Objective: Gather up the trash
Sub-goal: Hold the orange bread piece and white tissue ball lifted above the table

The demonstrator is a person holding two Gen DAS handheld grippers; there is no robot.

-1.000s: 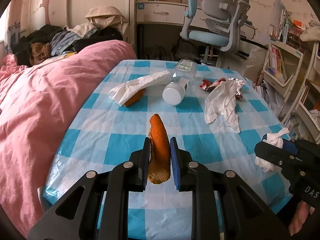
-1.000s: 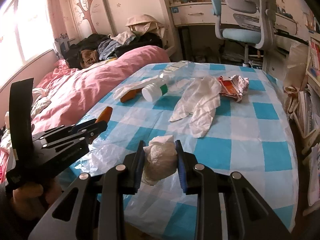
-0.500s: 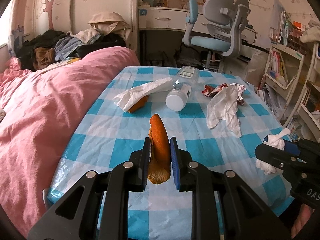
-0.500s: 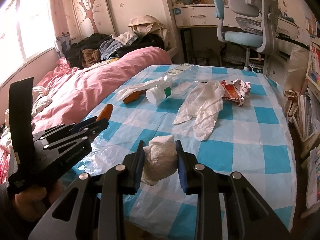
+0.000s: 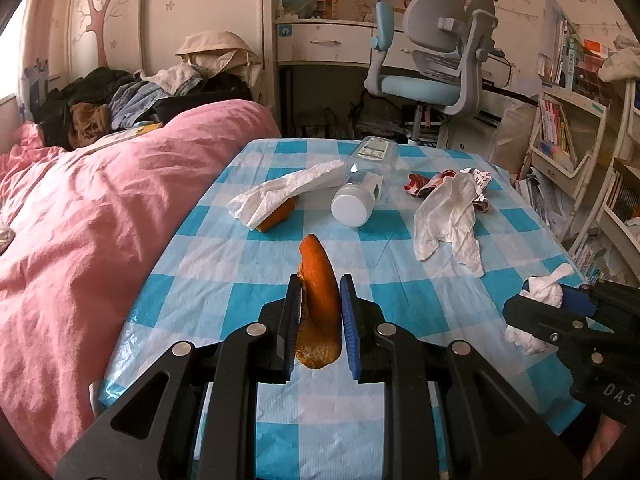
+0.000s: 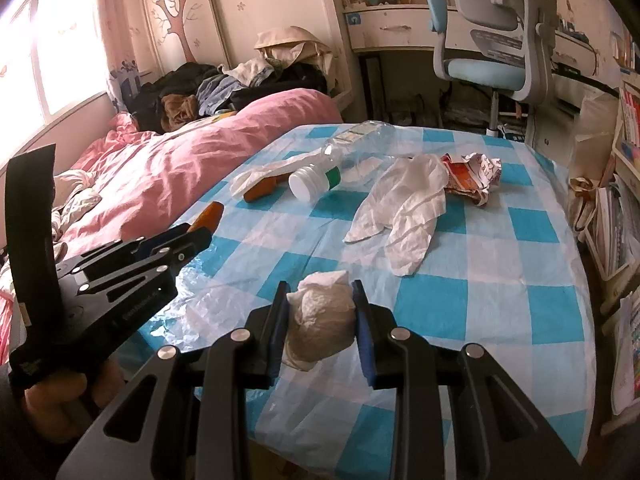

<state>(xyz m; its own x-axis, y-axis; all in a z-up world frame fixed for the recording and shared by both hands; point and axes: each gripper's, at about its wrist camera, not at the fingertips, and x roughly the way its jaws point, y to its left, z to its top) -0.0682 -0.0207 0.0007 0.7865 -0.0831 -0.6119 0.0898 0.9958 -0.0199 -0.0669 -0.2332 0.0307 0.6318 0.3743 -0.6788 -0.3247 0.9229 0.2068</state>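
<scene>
While the left tongs [image 5: 320,312] clamp an orange peel [image 5: 318,304] between their blue pads, the peel's tip pointing toward twelve o'clock over the near edge of the table [image 5: 224,264], the right tongs [image 6: 320,320] pinch a crumpled tissue wad [image 6: 322,320] in the same way. Seen from the left wrist view, the right tongs sit at about four o'clock with the white wad [image 5: 538,304] bulging out of their grip. On the blue-and-white checked cloth beyond, at roughly eleven o'clock, a white paper napkin [image 5: 288,194] lies draped over a second orange peel [image 5: 278,216]. Just beside it, at twelve o'clock, a clear plastic bottle [image 5: 362,184] lies on its side, white cap facing the camera. At one o'clock a crumpled white tissue [image 5: 448,216] spreads flat, its far end overlapping a red and silver wrapper [image 5: 424,182]. A pink duvet [image 5: 100,208] covers the bed at nine o'clock, touching the table's left edge. Past the table's far end stands a grey and blue desk chair [image 5: 436,64].
</scene>
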